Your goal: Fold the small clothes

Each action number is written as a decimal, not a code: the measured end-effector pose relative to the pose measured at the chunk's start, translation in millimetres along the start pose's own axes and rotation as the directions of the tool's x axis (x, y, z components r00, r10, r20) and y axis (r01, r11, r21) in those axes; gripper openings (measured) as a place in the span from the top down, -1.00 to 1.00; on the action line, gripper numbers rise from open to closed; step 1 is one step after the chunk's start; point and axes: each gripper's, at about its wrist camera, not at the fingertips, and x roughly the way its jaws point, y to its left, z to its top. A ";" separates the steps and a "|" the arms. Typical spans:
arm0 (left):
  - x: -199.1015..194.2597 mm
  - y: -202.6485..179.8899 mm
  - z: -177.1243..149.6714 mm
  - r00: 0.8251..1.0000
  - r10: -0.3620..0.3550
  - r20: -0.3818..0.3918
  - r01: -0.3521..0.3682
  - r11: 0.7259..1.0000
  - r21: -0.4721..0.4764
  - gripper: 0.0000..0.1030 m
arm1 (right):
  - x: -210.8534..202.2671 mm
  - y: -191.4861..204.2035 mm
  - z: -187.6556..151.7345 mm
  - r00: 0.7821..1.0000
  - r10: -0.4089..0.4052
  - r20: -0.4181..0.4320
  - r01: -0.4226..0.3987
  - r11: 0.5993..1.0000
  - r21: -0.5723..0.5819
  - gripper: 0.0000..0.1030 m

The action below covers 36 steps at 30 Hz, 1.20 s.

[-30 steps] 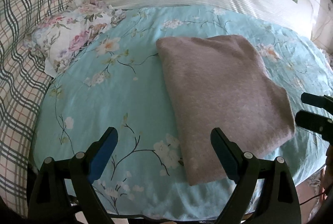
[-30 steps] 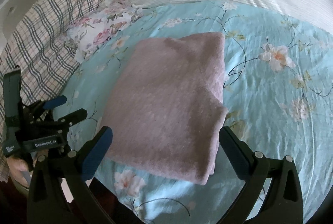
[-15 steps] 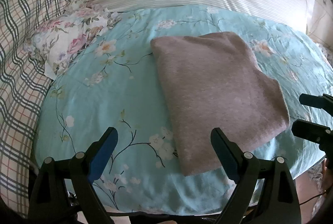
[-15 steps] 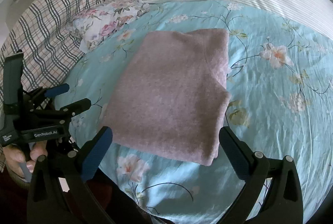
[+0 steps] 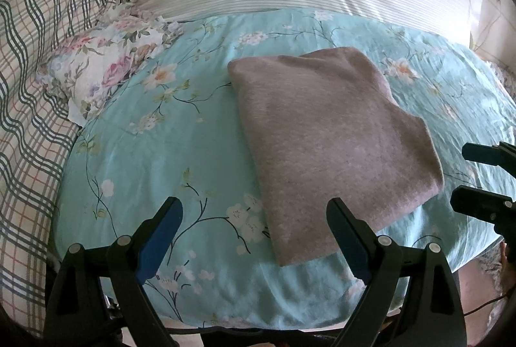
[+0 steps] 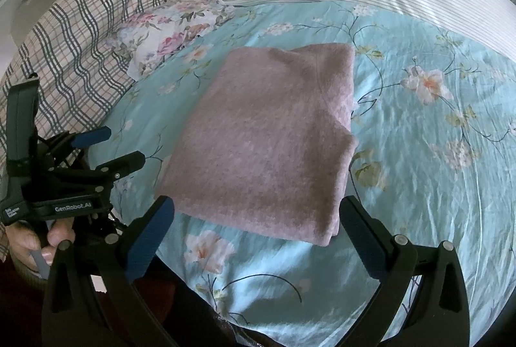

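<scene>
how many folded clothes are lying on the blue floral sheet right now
1: the pinkish folded garment in the middle of the blue floral sheet. The crumpled floral fabric at its far left edge is not folded.

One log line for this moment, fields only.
garment: pink knit folded, flat on floral sheet | left gripper: open, empty | right gripper: open, empty | contact: none

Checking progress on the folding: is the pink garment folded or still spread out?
Folded. The pink knit garment lies as a compact rectangle on the floral sheet, layered edges showing at its near corner; neither gripper touches it.
</scene>
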 end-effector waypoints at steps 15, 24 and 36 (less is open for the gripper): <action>0.6 3.3 0.9 1.000 0.006 -0.006 -0.006 1.000 -0.013 -0.77 | 1.4 2.7 -0.8 1.000 -0.003 -0.007 0.003 1.000 -0.003 -0.98; 0.7 4.0 0.9 1.000 0.005 -0.009 -0.005 1.000 -0.015 -0.77 | 2.4 4.3 -1.4 1.000 -0.003 -0.009 0.003 1.000 -0.001 -0.98; 0.1 4.0 0.5 1.000 0.006 -0.007 -0.006 1.000 -0.016 -0.77 | 3.3 5.6 -1.8 1.000 0.000 -0.005 0.000 1.000 -0.001 -0.98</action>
